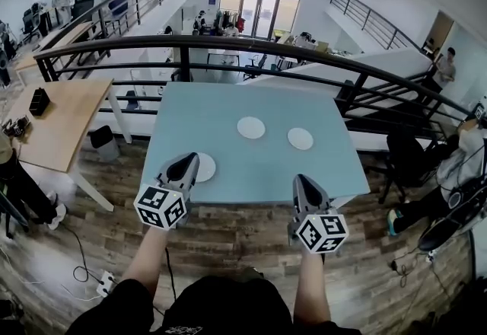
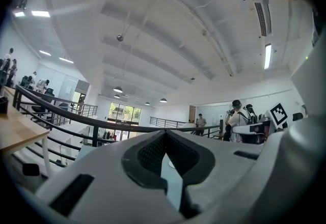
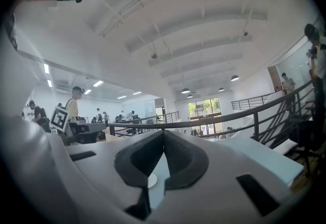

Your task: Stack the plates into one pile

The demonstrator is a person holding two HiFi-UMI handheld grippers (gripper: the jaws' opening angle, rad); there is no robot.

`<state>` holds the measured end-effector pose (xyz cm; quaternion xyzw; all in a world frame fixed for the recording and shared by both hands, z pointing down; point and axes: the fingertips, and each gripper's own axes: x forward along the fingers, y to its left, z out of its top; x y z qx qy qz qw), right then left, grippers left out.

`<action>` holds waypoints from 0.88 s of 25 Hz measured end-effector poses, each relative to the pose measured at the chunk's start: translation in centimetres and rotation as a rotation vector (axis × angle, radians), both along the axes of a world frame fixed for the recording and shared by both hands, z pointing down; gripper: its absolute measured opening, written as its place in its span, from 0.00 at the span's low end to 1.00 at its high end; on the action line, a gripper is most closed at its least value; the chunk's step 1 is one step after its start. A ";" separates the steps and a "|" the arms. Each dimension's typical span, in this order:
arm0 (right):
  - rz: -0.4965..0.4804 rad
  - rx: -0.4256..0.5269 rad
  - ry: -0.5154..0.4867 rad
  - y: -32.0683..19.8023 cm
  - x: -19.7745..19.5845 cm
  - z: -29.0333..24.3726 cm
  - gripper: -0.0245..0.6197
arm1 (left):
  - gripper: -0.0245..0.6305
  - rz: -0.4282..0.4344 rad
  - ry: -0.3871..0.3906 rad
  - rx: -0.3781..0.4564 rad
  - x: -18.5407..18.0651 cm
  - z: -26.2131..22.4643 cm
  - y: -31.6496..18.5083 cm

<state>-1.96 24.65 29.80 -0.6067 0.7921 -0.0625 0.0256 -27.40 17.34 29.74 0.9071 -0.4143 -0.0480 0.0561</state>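
Observation:
Three white plates lie apart on the light blue table (image 1: 251,101): one at centre (image 1: 251,127), one to its right (image 1: 300,138), and one near the front left (image 1: 207,167), partly hidden by my left gripper (image 1: 186,164). That gripper hovers over the table's front left edge, jaws shut and empty (image 2: 164,134). My right gripper (image 1: 302,182) sits at the front right edge, also shut with nothing held (image 3: 163,133). A sliver of a plate (image 3: 152,180) shows through the gap below its jaws.
A black railing (image 1: 228,44) runs behind the table over a drop to the lower floor. A wooden desk (image 1: 53,120) stands at the left, a dark chair (image 1: 403,158) and a seated person (image 1: 464,158) at the right. Cables (image 1: 80,272) lie on the wood floor.

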 end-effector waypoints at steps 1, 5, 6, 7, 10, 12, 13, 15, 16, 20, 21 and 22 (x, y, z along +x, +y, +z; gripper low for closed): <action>0.001 -0.004 -0.001 -0.1 -0.2 0.1 0.05 | 0.05 0.001 0.000 -0.003 -0.1 0.1 -0.1; 0.002 -0.014 -0.008 -1.2 -0.3 0.5 0.05 | 0.05 0.009 -0.003 -0.009 0.0 0.4 -1.1; 0.001 -0.014 -0.011 -1.6 -0.3 0.6 0.05 | 0.05 0.012 -0.005 -0.009 0.1 0.5 -1.4; -0.001 -0.013 -0.013 -2.1 -0.4 0.6 0.05 | 0.05 0.015 -0.007 -0.010 0.2 0.5 -1.7; -0.013 -0.009 -0.016 -3.7 -0.5 0.6 0.05 | 0.05 0.012 -0.009 -0.015 0.2 0.8 -2.8; -0.022 -0.012 -0.018 -4.8 -0.4 1.0 0.05 | 0.05 0.004 -0.008 -0.022 0.3 1.2 -3.7; -0.025 -0.013 -0.019 -5.4 -0.2 1.2 0.05 | 0.05 0.001 -0.009 -0.023 0.5 1.3 -4.3; -0.029 -0.013 -0.021 -6.9 0.5 1.4 0.05 | 0.05 -0.006 -0.009 -0.022 0.9 1.4 -5.7; -0.031 -0.013 -0.023 -7.8 0.8 1.4 0.05 | 0.05 -0.009 -0.009 -0.020 1.2 1.3 -6.5; -0.041 -0.015 -0.029 -11.3 2.7 1.5 0.05 | 0.05 -0.019 -0.015 -0.020 3.1 1.4 -9.6; -0.043 -0.016 -0.030 -12.2 3.3 1.5 0.05 | 0.05 -0.022 -0.015 -0.022 3.6 1.4 -10.5; -0.046 -0.018 -0.030 -13.1 3.8 1.5 0.05 | 0.05 -0.027 -0.014 -0.023 4.1 1.4 -11.3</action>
